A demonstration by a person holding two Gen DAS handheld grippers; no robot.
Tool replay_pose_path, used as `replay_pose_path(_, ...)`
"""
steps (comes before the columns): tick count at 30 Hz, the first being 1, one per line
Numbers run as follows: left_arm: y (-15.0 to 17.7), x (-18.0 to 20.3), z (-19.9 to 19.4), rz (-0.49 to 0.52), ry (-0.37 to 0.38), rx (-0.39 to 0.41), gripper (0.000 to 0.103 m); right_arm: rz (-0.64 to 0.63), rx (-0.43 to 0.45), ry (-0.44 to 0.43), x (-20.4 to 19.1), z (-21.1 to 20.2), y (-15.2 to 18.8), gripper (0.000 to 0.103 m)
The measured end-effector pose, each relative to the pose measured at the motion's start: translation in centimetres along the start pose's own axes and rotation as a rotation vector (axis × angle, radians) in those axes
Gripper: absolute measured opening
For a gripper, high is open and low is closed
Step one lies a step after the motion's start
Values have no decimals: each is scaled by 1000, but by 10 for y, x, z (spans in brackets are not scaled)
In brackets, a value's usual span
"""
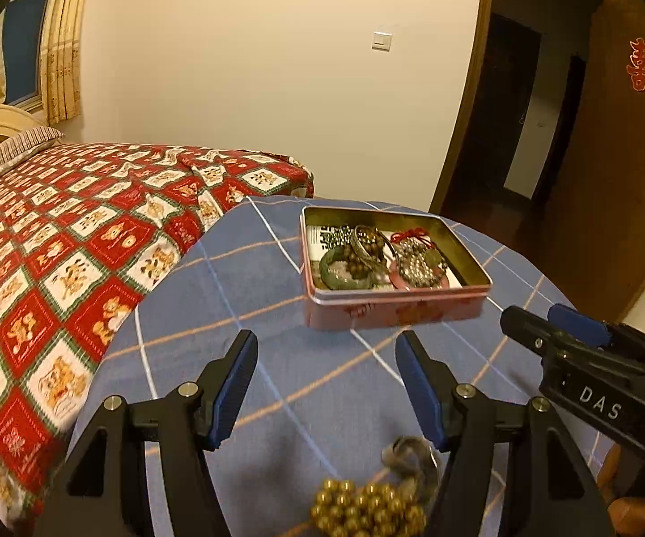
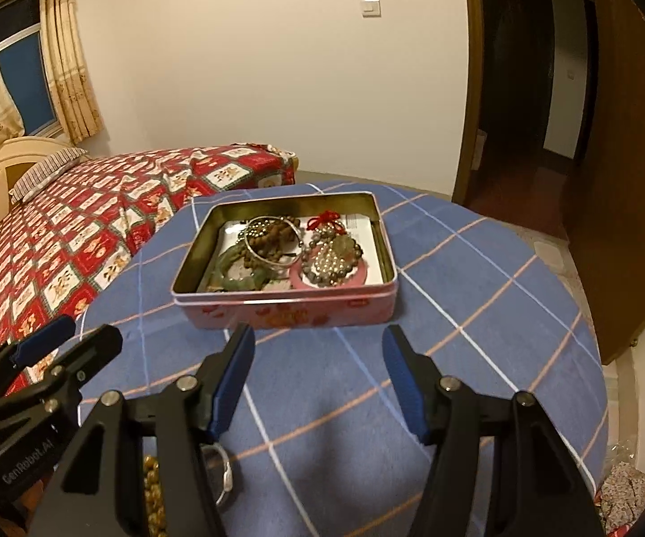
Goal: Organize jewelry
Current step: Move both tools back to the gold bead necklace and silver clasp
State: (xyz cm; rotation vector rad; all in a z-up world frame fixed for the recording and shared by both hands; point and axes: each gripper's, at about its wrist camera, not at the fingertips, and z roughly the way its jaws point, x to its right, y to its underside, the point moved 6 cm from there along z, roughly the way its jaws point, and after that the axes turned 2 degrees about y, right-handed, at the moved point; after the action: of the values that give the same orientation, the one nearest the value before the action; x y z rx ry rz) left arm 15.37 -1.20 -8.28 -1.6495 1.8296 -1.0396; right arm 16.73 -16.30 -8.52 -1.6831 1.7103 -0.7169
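A: Where was the jewelry?
B: Mostly heaped in the open pink rectangular metal tin (image 2: 286, 308) on the blue plaid tablecloth (image 2: 479, 295); a gold bead strand (image 1: 367, 510) lay nearer.
A: And the fingers?
B: The left gripper (image 1: 324, 385) and right gripper (image 2: 318, 380) both gaped wide, holding nothing.

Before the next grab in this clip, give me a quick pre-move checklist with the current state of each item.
1. Left gripper open and empty: ok.
2. Right gripper open and empty: ok.
3. Tin box open, upright on the blue checked tablecloth: ok.
4. Jewelry left outside the box: gold bead strand lies below the left gripper, so not ok yet.
5. Room in the box for more: cannot tell, bangles and beads already overlap inside.
6. The two grippers apart from each other: ok.
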Motion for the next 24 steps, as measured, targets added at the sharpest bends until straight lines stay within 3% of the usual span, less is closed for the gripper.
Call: replay_pose_path(24,36,-5,-50,7,45,27,65,-75,63,39,-25,-50,28,63)
